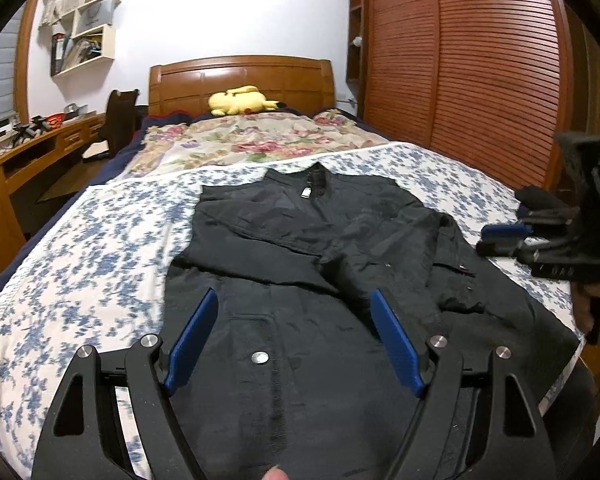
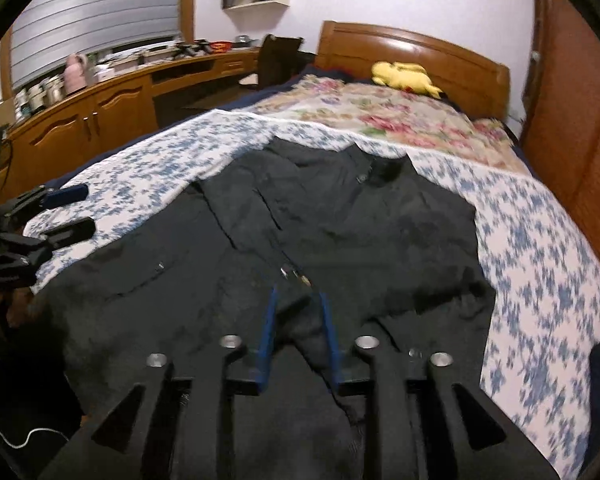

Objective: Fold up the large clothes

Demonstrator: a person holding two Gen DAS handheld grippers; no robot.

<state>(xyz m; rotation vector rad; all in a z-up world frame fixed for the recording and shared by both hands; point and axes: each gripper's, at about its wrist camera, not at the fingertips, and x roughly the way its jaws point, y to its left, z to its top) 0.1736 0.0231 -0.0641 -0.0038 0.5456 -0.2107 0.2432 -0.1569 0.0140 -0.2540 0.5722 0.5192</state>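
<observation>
A large black jacket (image 1: 316, 248) lies front up on the bed, collar toward the headboard, one sleeve folded across the chest. It also shows in the right wrist view (image 2: 340, 216). My left gripper (image 1: 294, 300) is open and empty, hovering above the jacket's lower front near a metal snap button (image 1: 259, 357). My right gripper (image 2: 298, 300) has its blue pads (image 2: 269, 320) closed on a fold of the jacket's fabric near the zipper pull (image 2: 296, 272). The right gripper shows at the right edge of the left wrist view (image 1: 504, 236).
The bed has a blue-flowered white sheet (image 1: 80, 248) and a rose-patterned blanket (image 1: 252, 140) near the wooden headboard (image 1: 240, 80). A yellow plush toy (image 1: 240, 101) lies by the headboard. A wooden desk (image 2: 112, 100) runs along the left; a slatted wardrobe (image 1: 480, 80) stands right.
</observation>
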